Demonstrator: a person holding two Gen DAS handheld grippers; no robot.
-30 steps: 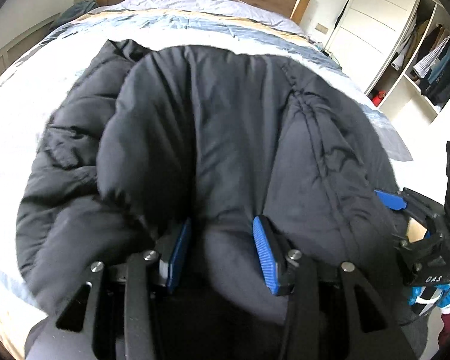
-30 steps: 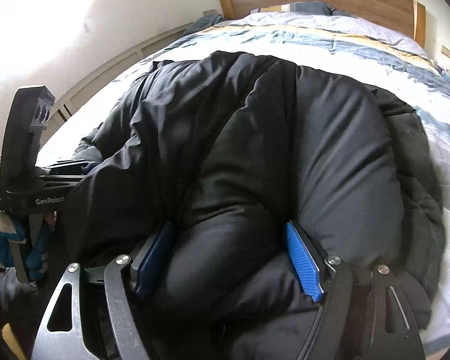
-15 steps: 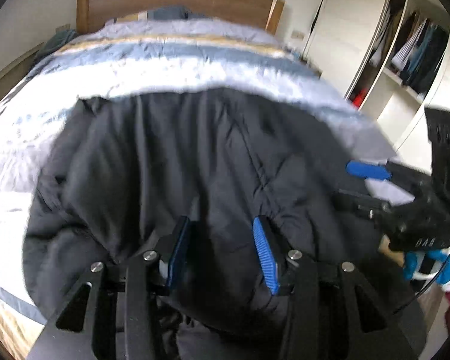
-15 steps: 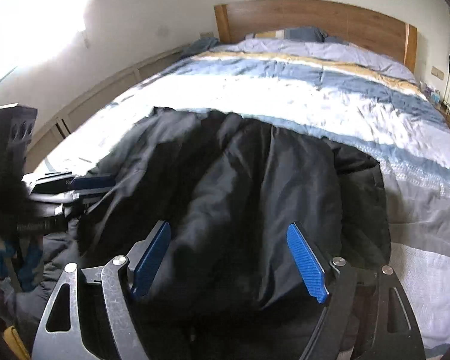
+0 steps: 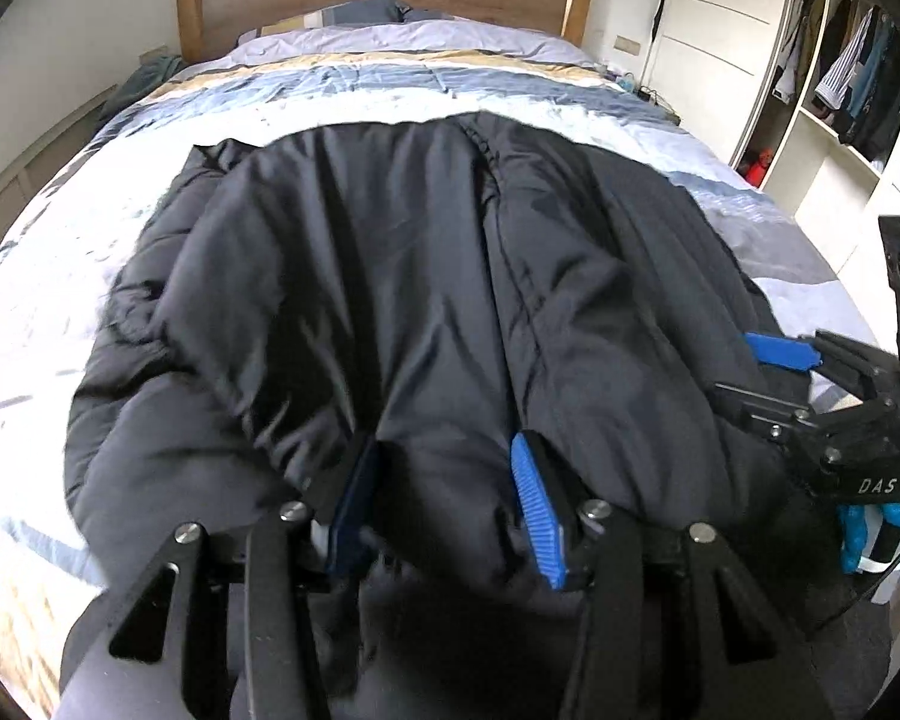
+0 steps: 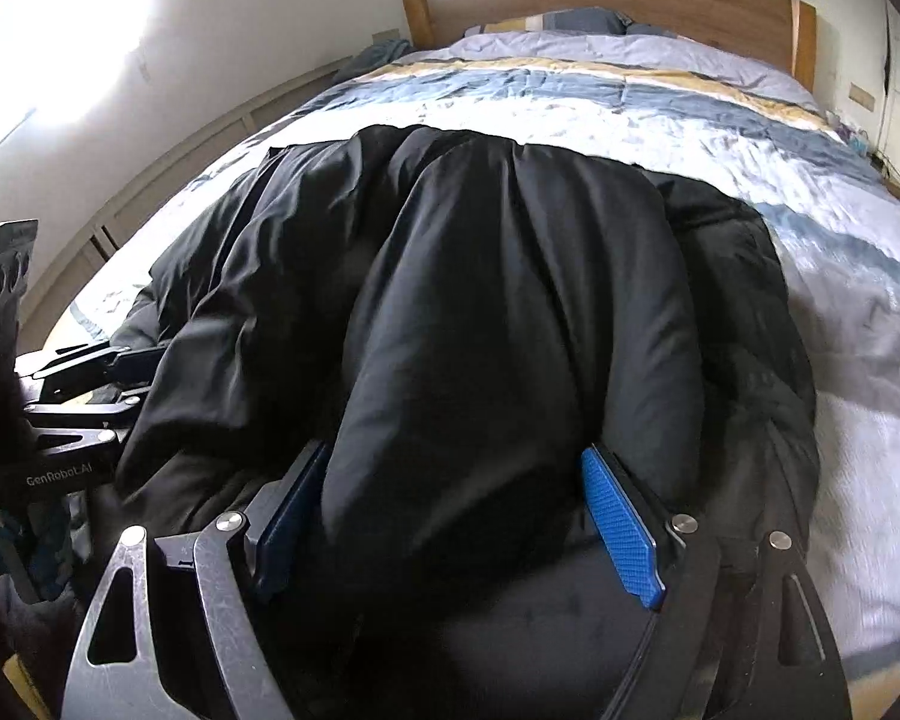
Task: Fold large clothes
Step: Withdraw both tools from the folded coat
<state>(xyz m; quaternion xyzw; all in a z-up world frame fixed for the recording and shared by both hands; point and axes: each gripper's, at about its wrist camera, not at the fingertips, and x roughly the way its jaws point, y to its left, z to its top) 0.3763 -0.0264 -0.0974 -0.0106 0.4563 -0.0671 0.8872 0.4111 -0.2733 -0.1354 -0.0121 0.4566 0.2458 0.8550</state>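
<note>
A black padded jacket (image 5: 426,312) lies across the striped bedspread (image 5: 390,90), filling mid-frame in both views. The left gripper (image 5: 444,504) is opening, a fold bunched between its pads — the right gripper (image 6: 468,528), lower centre, is opening too, around a thick roll of it.

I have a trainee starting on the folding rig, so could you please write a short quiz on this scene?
1. Which garment lies between the fingers of the left gripper?
2. True or false: the right gripper has nothing between its fingers.
3. The jacket rests on: A) a chair, B) the bed, C) the floor.

Key: 1. The black padded jacket. 2. False; jacket fabric fills the gap. 3. B.
</note>
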